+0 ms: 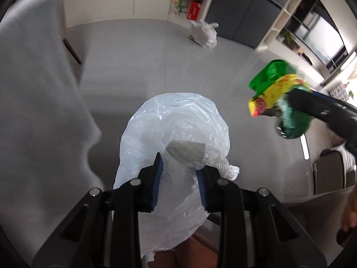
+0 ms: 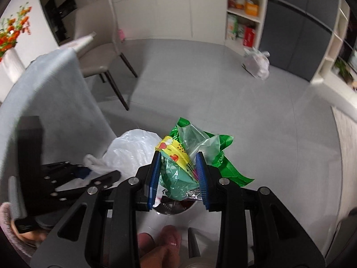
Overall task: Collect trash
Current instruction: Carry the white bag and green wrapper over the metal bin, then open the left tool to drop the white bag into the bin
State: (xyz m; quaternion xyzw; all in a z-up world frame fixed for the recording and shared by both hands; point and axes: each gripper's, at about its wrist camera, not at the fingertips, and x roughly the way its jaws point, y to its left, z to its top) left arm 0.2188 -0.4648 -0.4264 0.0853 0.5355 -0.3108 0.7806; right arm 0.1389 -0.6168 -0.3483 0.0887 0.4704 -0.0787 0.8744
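Left wrist view: my left gripper (image 1: 179, 174) was clamped on a white bag (image 1: 176, 129), hanging over the floor. Right gripper (image 2: 178, 174) was clamped on green and yellow wrappers (image 2: 178, 156) above an open bin (image 2: 174, 210).
Risk: thin film could slip from the pads; loose wrappers could miss the bin.
Surroundings: grey cloth (image 1: 38, 102) at 9 o'clock, close enough to snag; tied bag (image 1: 204, 33) on the floor at 1 o'clock; chair (image 2: 104, 60) at 10 o'clock.
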